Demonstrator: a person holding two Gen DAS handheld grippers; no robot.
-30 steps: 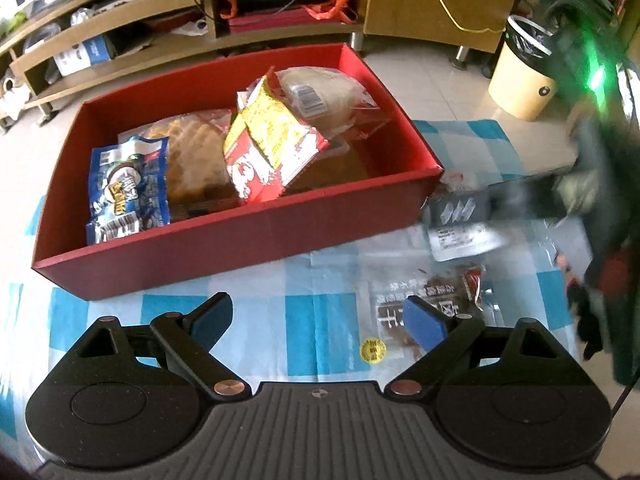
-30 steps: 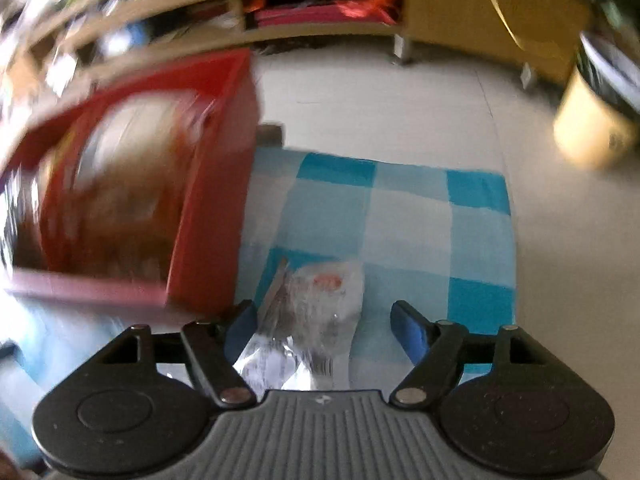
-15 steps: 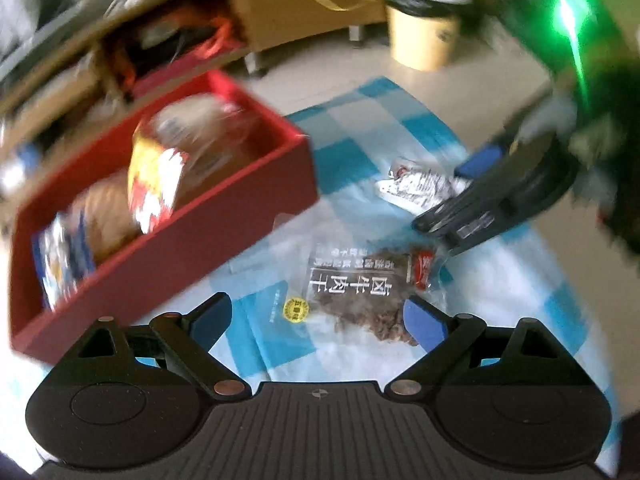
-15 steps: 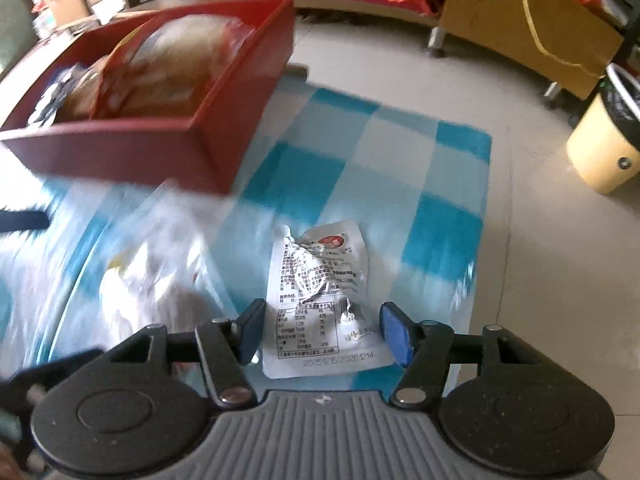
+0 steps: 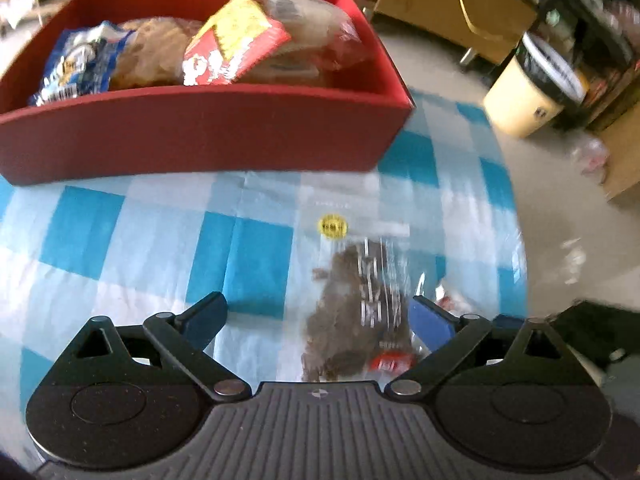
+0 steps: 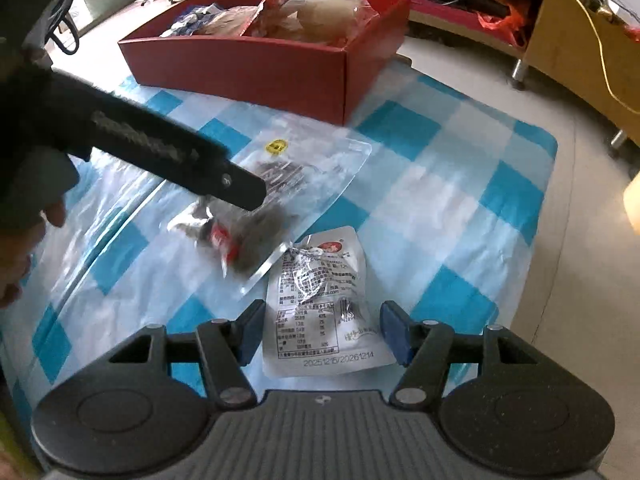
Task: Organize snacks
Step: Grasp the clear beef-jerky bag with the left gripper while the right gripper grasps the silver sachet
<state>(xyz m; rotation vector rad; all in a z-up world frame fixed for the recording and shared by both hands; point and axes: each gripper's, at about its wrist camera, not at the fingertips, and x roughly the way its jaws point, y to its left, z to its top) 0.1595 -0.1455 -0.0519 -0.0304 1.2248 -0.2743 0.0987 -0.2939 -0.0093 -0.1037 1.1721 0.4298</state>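
A clear packet of brown dried meat [image 5: 356, 312] lies on the blue-checked cloth [image 5: 248, 260], partly between the open fingers of my left gripper [image 5: 320, 318]; it also shows in the right wrist view [image 6: 280, 196]. My left gripper's body [image 6: 168, 152] reaches over it there. A small silver sachet [image 6: 320, 300] lies between the open fingers of my right gripper [image 6: 322, 334]. The red box [image 5: 200, 128] at the far side holds several snack bags, one red and yellow [image 5: 236, 48], one blue [image 5: 80, 68].
A cream bin [image 5: 532, 92] stands on the tiled floor to the right. Wooden shelving [image 6: 580, 36] runs along the back. The cloth ends at its right edge [image 6: 548, 184] near the bare floor.
My left gripper swung back and moved in over the dried meat packet, which now lies between its fingers. My right gripper closed in on the silver sachet, fingers still open.
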